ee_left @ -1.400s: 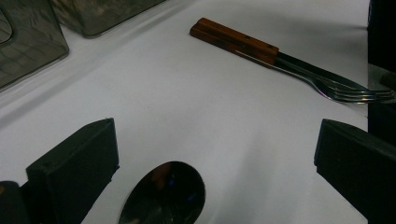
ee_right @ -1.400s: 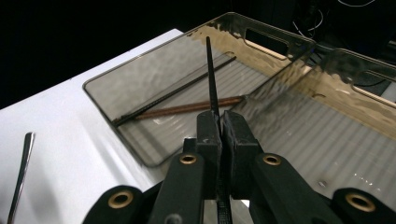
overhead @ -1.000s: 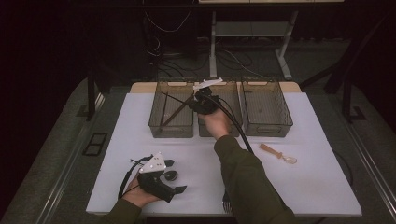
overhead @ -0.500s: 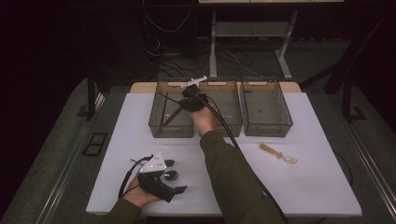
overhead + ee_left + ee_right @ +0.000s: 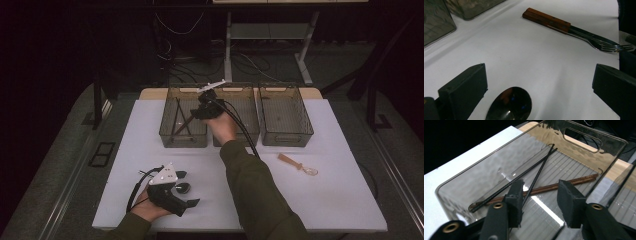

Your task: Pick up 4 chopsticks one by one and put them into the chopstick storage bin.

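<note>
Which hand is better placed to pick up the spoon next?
Left. The left hand-held gripper rests open with the spoon between its jaws; the right hand-held gripper is over the far bin holding chopsticks.

The spoon (bowl alone visible) is cut off below; the fork's tines seemingly run offscreen.

Two thin black chopsticks and a reddish-brown pair are lying crossed on the ribbed floor of the left clear bin, while a shiny metal spoon is resting flat on the white table.
</note>
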Motion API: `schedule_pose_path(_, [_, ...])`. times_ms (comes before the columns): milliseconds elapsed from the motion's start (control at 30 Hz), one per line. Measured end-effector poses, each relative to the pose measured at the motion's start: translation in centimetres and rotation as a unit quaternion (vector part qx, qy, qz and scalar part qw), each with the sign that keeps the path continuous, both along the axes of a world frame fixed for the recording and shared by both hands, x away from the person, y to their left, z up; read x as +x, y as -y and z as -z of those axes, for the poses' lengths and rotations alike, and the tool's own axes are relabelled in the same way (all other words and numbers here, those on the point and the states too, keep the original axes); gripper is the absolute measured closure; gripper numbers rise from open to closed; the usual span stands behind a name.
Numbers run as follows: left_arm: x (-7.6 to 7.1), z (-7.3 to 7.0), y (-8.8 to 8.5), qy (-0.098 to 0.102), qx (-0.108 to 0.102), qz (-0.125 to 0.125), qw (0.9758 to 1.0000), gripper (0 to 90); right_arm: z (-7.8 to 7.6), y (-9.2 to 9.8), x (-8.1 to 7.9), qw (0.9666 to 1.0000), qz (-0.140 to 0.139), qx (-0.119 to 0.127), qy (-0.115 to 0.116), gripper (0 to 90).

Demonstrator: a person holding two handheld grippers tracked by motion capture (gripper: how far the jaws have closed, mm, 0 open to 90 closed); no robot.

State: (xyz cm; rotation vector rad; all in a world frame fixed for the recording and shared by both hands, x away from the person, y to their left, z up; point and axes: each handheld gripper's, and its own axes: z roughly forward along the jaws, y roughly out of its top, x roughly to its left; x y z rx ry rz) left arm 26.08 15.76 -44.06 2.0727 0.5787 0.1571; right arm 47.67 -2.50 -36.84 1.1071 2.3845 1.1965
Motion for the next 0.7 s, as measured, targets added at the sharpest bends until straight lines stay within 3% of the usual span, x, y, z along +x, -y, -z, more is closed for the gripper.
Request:
schedule_pose_path(433, [0.1,0.0,-0.1,-0.005,-0.009,-0.009,0.9999,0.0,-0.9,4.6,-2.1,0.9988,-0.030,0.035,0.020,34.5])
schedule_pose_path(700, [0.1,0.0,-0.3,-0.002,-0.006,-0.008,0.9999,0.0,-0.9,7.4,-4.1,0.9975,-0.045,0.047,0.028,31.2])
